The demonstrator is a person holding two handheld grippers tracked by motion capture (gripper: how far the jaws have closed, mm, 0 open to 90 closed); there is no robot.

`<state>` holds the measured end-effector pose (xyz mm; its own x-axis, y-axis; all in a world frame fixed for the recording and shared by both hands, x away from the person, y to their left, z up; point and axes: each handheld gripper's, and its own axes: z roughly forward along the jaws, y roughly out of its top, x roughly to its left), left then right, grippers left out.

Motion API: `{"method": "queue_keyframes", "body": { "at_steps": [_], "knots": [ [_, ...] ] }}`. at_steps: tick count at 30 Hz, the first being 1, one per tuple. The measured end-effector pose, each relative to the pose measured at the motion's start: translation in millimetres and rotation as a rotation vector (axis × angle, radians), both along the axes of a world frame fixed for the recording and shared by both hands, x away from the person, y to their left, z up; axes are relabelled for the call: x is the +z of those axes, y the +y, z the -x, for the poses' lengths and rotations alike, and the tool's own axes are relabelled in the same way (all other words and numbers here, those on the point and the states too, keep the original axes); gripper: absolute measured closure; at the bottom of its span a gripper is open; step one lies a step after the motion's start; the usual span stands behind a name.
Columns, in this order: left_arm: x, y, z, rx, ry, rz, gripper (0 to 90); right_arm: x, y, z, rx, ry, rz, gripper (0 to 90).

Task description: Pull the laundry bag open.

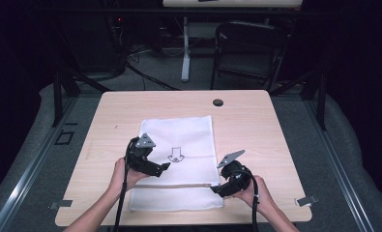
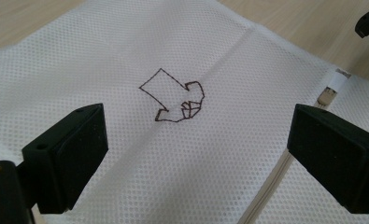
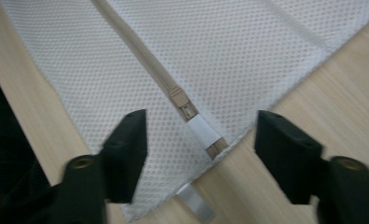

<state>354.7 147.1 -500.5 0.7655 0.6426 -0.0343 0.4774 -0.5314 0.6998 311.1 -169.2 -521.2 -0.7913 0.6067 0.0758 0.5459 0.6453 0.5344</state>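
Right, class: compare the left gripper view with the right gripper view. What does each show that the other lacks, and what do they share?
Left gripper view: the stitched arrow outline on the white mesh bag, seen between the open jaws of the left gripper, and a dark part of the other gripper at the top right corner.

Right gripper view: the bag's corner, with the right gripper open around it, and a small pale tab on the table by that corner.

Both: the mesh bag, its zip with the white pull, and the wooden table.

Bright, evenly lit table point(image 1: 256, 116) amid dark surroundings; slightly soft focus.
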Motion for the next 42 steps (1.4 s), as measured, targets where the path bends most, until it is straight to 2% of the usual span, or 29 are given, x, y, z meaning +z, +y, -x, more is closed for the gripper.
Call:
{"method": "queue_keyframes", "body": {
  "at_steps": [2,8,14,16,23,27,29,38,39,42],
  "knots": [
    [-2.9,-3.2,1.3,-0.008,-0.002,0.000,5.8,-1.8,-0.6,-1.3,-0.010,-0.003,-0.006,43.3],
    [-5.9,-16.9,6.3,-0.074,-0.031,-0.015,7.1,-7.9,-0.4,-3.0,-0.027,0.017,0.009,70.1],
    [-7.8,-24.4,8.4,-0.116,-0.044,-0.013,8.8,-18.2,8.7,-5.8,-0.006,0.026,0.049,86.4],
    [-10.6,-28.1,8.5,-0.131,-0.042,-0.010,8.2,-20.7,9.3,-6.7,-0.012,0.024,0.043,90.0],
    [-20.4,-45.4,10.8,-0.188,-0.042,-0.039,9.1,-30.6,10.7,-10.0,-0.014,0.030,0.065,90.0],
    [-24.6,-50.6,11.2,-0.218,-0.033,-0.030,12.8,-34.9,16.3,-9.4,-0.015,0.033,0.068,90.0],
    [-27.9,-53.1,11.5,-0.230,-0.015,-0.027,14.3,-36.1,17.0,-8.9,-0.016,0.026,0.059,90.0],
    [-40.9,-72.2,13.4,-0.308,-0.008,-0.048,16.8,-38.8,16.8,-10.6,-0.007,0.036,0.011,90.0],
    [-42.7,-74.9,13.3,-0.314,-0.007,-0.050,18.2,-38.1,17.9,-10.6,0.001,0.039,0.017,90.0],
    [-46.0,-78.8,12.8,-0.341,0.002,-0.056,22.2,-34.1,19.6,-9.2,0.011,0.017,0.016,90.0]
  ]
}}
